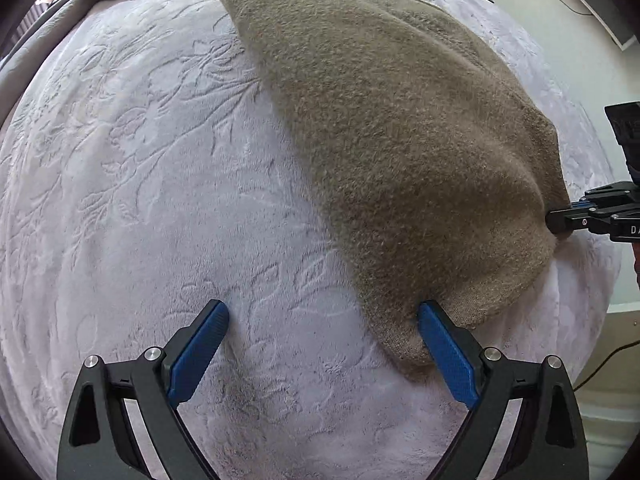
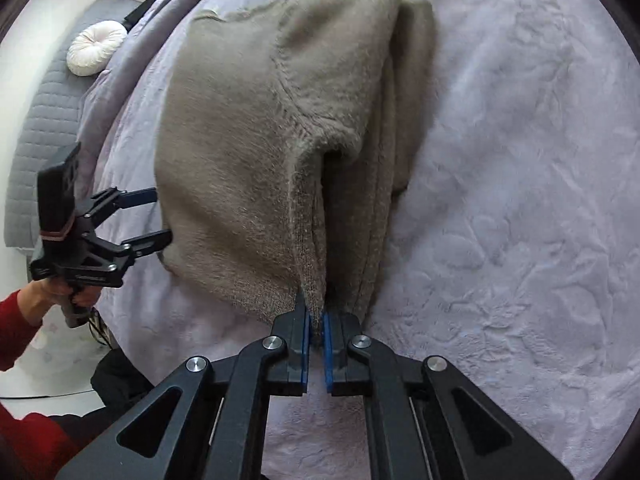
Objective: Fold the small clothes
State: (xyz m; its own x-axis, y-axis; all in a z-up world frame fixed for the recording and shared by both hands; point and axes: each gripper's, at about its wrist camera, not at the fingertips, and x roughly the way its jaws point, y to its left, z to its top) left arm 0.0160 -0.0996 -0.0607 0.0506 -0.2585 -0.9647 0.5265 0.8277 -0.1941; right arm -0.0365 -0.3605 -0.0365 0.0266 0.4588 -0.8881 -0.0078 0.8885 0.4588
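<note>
Left gripper (image 1: pixel 322 330) with jaws spread wide at the near corner of the taupe knit sweater (image 1: pixel 400 140), gripping nothing, sweater lying partly folded on the pale embossed bedspread (image 1: pixel 140 180), right gripper (image 2: pixel 316 326) pinched tight on the sweater's hem edge.

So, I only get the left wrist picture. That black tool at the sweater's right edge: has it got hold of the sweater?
Observer: Yes. The right gripper has its fingers pinched shut on the sweater's edge.
Operator: And does the sweater lie flat on that side?
Observer: No. Part of it is folded over on top there, with a raised ridge running up from the pinch.
Operator: Who is holding the tool I look through?
Observer: A hand in a red sleeve holds the left gripper by its handle.
</note>
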